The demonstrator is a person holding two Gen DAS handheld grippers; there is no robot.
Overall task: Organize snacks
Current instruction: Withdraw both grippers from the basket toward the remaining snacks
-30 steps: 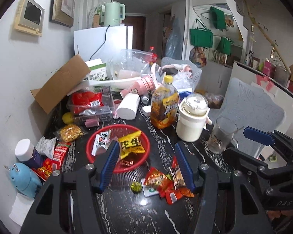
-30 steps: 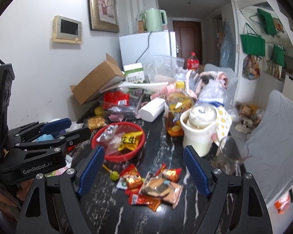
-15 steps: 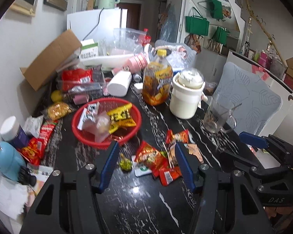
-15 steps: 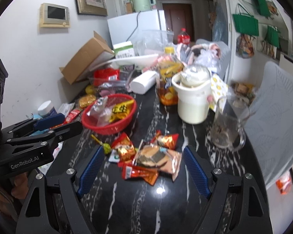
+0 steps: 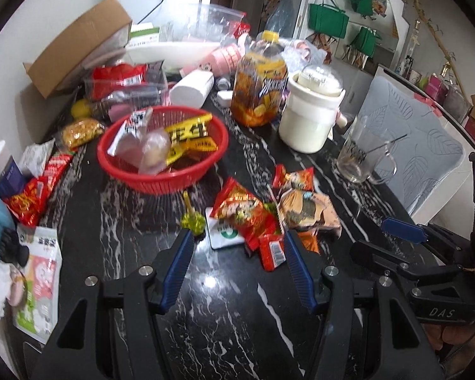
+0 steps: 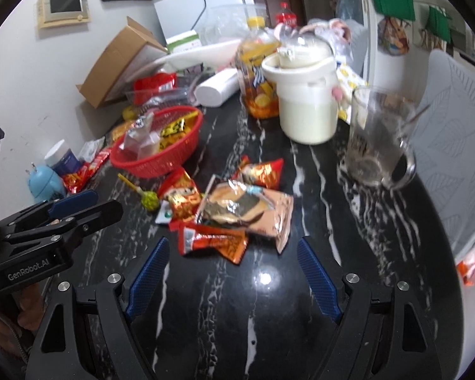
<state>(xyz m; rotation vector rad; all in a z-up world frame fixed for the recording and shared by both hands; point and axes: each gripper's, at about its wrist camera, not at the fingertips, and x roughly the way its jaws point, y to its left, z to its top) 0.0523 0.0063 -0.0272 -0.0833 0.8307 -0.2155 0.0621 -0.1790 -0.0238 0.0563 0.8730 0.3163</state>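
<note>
loose snack packets (image 6: pixel 237 212) lie heaped on the black marble table (image 6: pixel 269 316), near the red basket (image 5: pixel 161 177). left tool (image 5: pixel 237 253) and right tool (image 6: pixel 231 259) both gape open, holding nothing.

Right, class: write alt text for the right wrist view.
An open right gripper points at a pile of snack packets on a black marble table. Beyond sit a red basket holding snacks, a white jar and a glass mug.
</note>
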